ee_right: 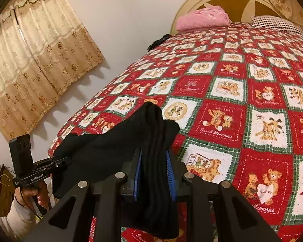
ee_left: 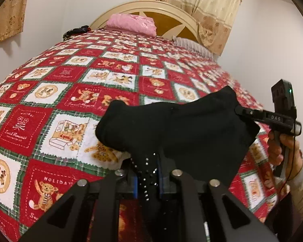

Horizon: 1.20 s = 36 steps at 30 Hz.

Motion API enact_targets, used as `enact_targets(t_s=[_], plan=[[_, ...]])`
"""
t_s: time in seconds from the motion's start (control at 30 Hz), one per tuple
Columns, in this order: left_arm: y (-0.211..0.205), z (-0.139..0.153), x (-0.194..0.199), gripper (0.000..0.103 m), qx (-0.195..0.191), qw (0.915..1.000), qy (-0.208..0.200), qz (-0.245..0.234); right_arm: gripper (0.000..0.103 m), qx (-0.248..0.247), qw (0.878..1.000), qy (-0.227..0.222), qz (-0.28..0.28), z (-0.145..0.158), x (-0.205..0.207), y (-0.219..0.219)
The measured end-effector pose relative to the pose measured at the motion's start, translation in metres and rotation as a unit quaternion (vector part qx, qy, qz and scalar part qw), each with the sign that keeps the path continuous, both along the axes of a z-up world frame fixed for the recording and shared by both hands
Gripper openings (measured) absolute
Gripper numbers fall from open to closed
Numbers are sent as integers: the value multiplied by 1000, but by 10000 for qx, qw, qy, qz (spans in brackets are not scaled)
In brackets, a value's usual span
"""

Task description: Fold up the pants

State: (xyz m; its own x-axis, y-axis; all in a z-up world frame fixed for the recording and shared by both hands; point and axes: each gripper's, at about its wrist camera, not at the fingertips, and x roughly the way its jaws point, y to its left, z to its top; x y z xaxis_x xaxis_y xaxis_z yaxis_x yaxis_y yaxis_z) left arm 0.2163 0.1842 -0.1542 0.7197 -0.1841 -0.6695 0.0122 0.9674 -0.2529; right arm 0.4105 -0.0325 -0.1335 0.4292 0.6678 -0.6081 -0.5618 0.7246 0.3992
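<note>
The black pants (ee_left: 177, 125) hang stretched between my two grippers, lifted above the near end of the bed. My left gripper (ee_left: 147, 171) is shut on a part of the pants with a line of small shiny studs. My right gripper (ee_right: 153, 165) is shut on a bunched ribbed part of the pants (ee_right: 151, 133), which droops below its blue pads. The right gripper also shows in the left wrist view (ee_left: 240, 111), clamped on the pants' far corner. The left gripper shows in the right wrist view (ee_right: 64, 161), clamped on the other end.
The bed has a red, white and green teddy-bear quilt (ee_left: 74, 92). A folded pink blanket (ee_left: 131, 24) and a striped pillow (ee_left: 192, 44) lie by the cream headboard (ee_left: 151, 10). A dark item (ee_left: 76, 31) lies at the far left corner. Beige curtains (ee_right: 34, 64) hang on the walls.
</note>
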Motion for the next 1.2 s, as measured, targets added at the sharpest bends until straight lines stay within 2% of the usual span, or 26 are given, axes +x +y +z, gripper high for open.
enact_targets(t_s=[0.07,0.13,0.2,0.23,0.27,0.33,0.47,0.53,0.6,0.8,0.9,0.97,1.03,1.1,1.2], plan=[[0,-6,2,29,104,9999,91,27,24,-94,9998,174,-33,-9,7,2],[2,-12,0,46,197,9995,159,165,26,-209,9989,374,-165,-22,15,1],[4,-14,-3,49,206,9994,159,219,29,-265,9981,518,-217,-33,21,0],[5,-14,-4,52,183,9994,167,236,32,-261,9979,538,-263,-37,22,-2],[6,-14,-6,54,224,9992,182,292,43,-236,9977,551,-311,-39,23,-4],[7,-11,-12,63,387,9982,173,429,57,-283,9968,549,-512,-40,23,-12],[11,0,-31,68,494,9953,157,823,59,-437,9940,334,-941,-25,14,-34],[9,4,-38,70,535,9942,105,925,59,-692,9901,54,-1224,-10,-1,-49],[3,12,-47,70,519,9941,7,955,59,-666,9886,-53,-1350,2,-14,-64],[-22,42,-73,80,550,9933,-389,941,61,-941,9837,-584,-1415,41,-76,-94],[-36,57,-85,81,576,9926,-600,880,66,-890,9819,-799,-1471,57,-107,-105],[-46,65,-92,82,616,9924,-692,814,66,-833,9821,-884,-1443,65,-125,-108],[-54,73,-99,91,667,9916,-792,775,67,-944,9809,-987,-1388,70,-141,-105],[-61,82,-108,96,671,9899,-961,795,67,-1038,9785,-1142,-1367,75,-154,-102],[-70,91,-116,96,706,9891,-1061,741,67,-977,9770,-1353,-1325,86,-172,-98]])
